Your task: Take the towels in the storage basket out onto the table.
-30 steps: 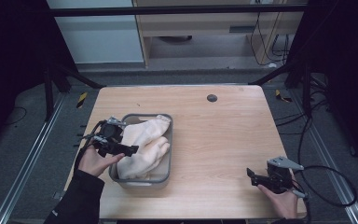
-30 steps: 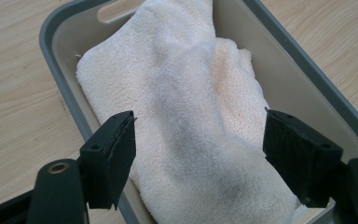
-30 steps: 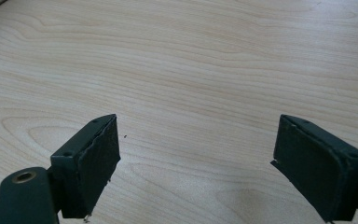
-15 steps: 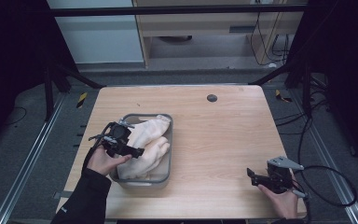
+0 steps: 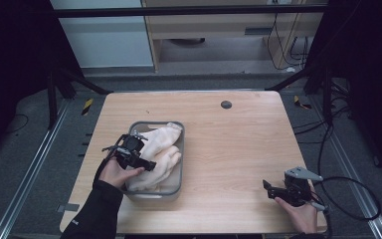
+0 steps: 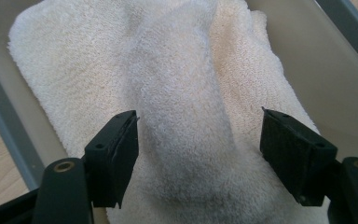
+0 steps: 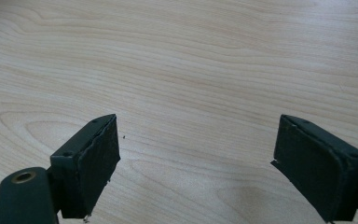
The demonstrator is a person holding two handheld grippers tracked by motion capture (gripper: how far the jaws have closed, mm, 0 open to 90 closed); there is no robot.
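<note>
The left tongs (image 5: 146,165) are over the grey bin (image 5: 177,186), which stands on the tabletop (image 5: 238,144) at about 8 o'clock from its middle. A cream towel (image 5: 160,149) lies bunched inside the bin. In the left gripper view the left tongs (image 6: 198,154) stand wide, and the jaws have just been closing a little. A raised fold of the towel (image 6: 186,116) is between them, and the pads do not press it. The right tongs (image 5: 267,187) are at about 4 o'clock, near the tabletop edge and well apart from the bin. In the right gripper view the right tongs (image 7: 198,163) are wide over bare wood.
</note>
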